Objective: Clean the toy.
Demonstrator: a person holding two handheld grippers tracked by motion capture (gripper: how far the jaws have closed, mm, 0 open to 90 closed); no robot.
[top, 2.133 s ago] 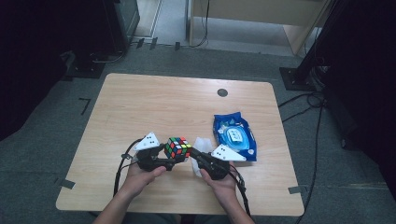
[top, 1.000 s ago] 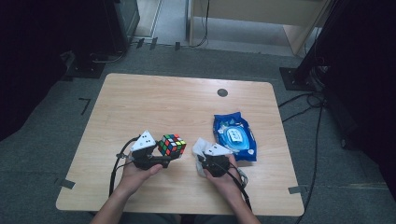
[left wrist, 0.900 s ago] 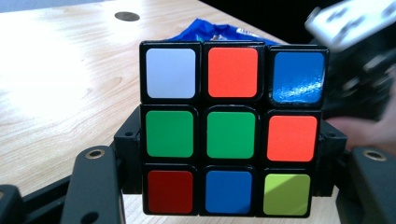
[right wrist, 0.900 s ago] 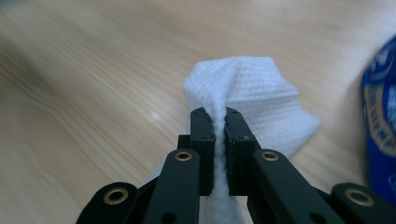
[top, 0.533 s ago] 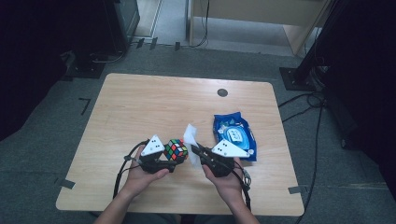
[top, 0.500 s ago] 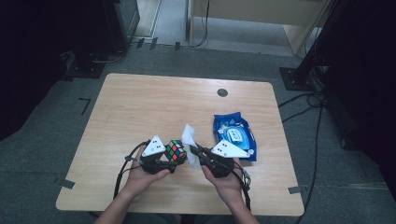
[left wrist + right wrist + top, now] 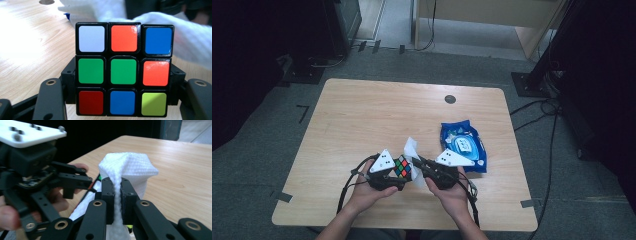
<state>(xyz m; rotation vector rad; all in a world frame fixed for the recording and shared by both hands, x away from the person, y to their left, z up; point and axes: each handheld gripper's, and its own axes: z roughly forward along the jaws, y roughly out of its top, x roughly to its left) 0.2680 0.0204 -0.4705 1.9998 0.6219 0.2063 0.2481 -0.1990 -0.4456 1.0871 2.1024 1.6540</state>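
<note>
Wooden table (image 7: pixel 362 115) in the high view carries a blue wipes pack (image 7: pixel 463 145) at the right, while near its front edge the left gripper (image 7: pixel 395 170) and right gripper (image 7: pixel 418 165) meet. Left gripper view: its jaws clamp a Rubik's cube (image 7: pixel 123 68) by the sides. Right gripper view: its jaws pinch a white wipe (image 7: pixel 128 170) beside the cube.

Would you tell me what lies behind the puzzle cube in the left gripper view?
Behind the puzzle cube a white wipe drapes across. It and the cube cover what lies farther back.
</note>
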